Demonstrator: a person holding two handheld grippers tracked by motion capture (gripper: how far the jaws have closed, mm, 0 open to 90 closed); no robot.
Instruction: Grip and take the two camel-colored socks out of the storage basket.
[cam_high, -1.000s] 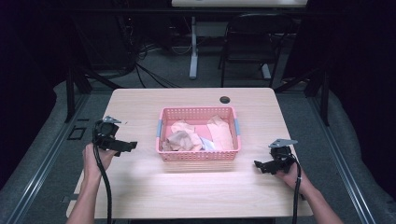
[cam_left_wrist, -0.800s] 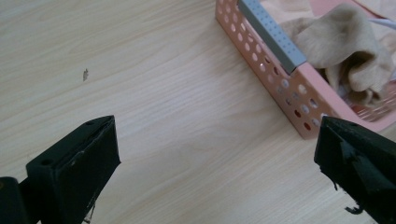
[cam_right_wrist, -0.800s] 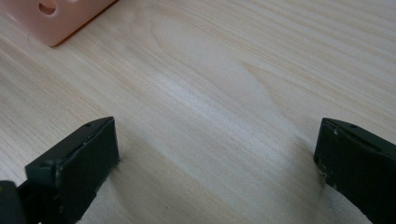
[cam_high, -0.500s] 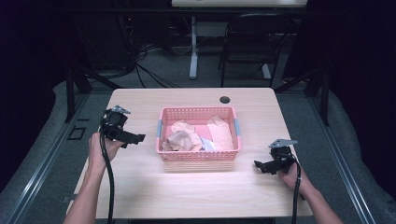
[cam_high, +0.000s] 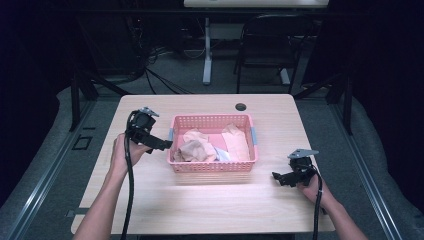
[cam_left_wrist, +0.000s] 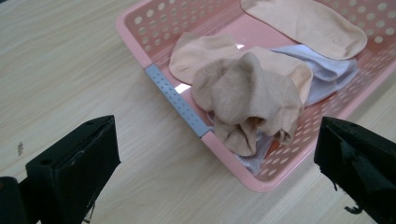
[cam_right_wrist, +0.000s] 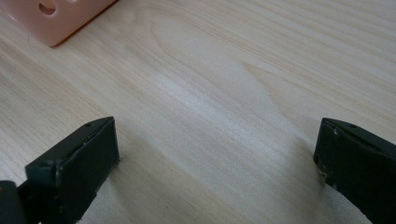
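Pink plastic basket (cam_high: 212, 167) sits mid-table, and your left gripper (cam_high: 162, 145) hangs just beside its left end — jaws spread wide, gripping nothing. Along those jaws you look down on a crumpled tan sock (cam_left_wrist: 250, 100) bunched at the near end of the basket, lying over white cloth (cam_left_wrist: 327, 72), with a flat beige sock (cam_left_wrist: 303, 23) farther in. Your right gripper (cam_high: 278, 177) rests low over bare wooden table (cam_right_wrist: 210, 93), well apart from the basket — also spread wide, gripping nothing
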